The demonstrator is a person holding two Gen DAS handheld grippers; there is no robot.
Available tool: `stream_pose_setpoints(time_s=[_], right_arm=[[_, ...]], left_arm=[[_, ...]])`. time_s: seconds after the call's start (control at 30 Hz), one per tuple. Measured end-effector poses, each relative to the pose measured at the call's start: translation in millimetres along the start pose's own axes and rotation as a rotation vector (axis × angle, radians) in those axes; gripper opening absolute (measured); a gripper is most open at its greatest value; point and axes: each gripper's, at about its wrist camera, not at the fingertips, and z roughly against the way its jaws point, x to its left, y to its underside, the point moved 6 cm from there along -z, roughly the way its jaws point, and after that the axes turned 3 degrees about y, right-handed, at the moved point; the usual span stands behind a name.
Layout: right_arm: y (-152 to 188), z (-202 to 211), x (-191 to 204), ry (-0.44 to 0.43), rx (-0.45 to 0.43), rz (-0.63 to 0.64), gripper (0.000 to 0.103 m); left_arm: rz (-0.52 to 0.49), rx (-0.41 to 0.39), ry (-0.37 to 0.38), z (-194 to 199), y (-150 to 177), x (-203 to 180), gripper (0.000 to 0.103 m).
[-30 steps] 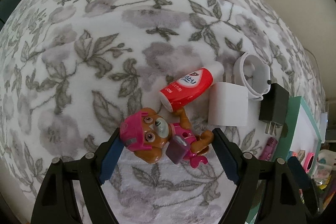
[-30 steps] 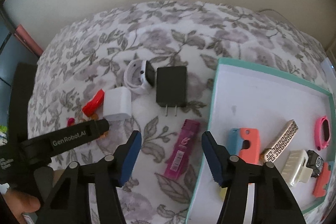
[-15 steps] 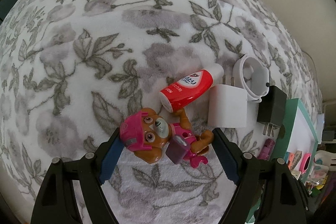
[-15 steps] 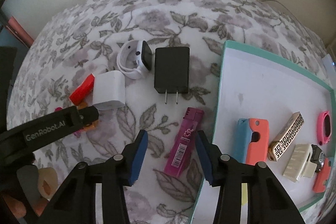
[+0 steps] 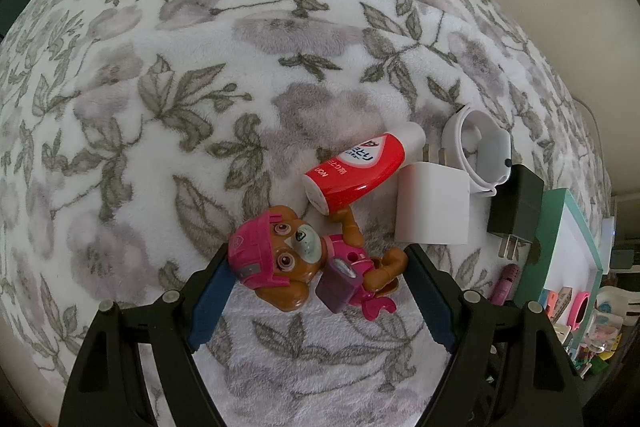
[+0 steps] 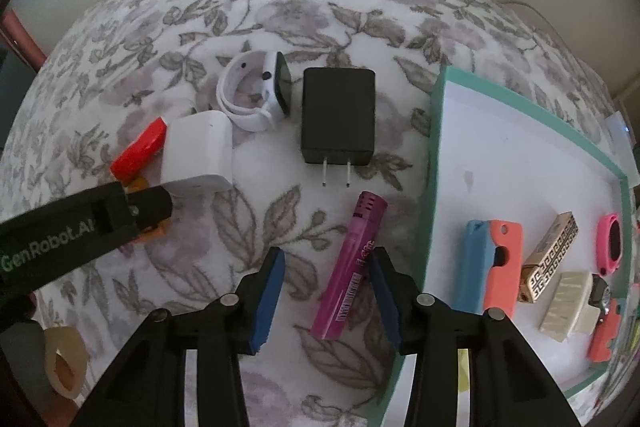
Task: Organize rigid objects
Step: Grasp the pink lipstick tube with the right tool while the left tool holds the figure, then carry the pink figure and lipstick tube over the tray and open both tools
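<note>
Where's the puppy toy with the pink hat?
In the left wrist view the puppy toy lies on the flowery blanket between the left gripper's open jaws, just below the red tube and the white charger.

I count two chargers [image 6: 338,117] [image 6: 198,151], one watch [image 6: 256,93], one red tube [image 5: 354,169], one toy pup [image 5: 296,263], one magenta lighter [image 6: 350,267] and one tray [image 6: 436,163].
</note>
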Motion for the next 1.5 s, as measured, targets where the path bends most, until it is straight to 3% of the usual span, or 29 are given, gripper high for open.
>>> stream_pose_setpoints(time_s=[0.3, 0.63, 1.5], right_arm=[[-1.6, -5.2, 16.1, -0.026, 0.002, -0.009, 0.028], [4.0, -10.0, 10.7, -0.046, -0.001, -0.042, 0.019], [21.2, 29.1, -38.3, -0.197, -0.04, -0.166, 0.016]], left_arm=[[-0.003, 0.0, -0.003, -1.1, 0.2, -1.8, 0.084], [-0.012, -0.002, -0.015, -1.5, 0.3, -1.3, 0.084], [0.021, -0.066, -0.023, 22.0, -2.7, -1.8, 0.084]])
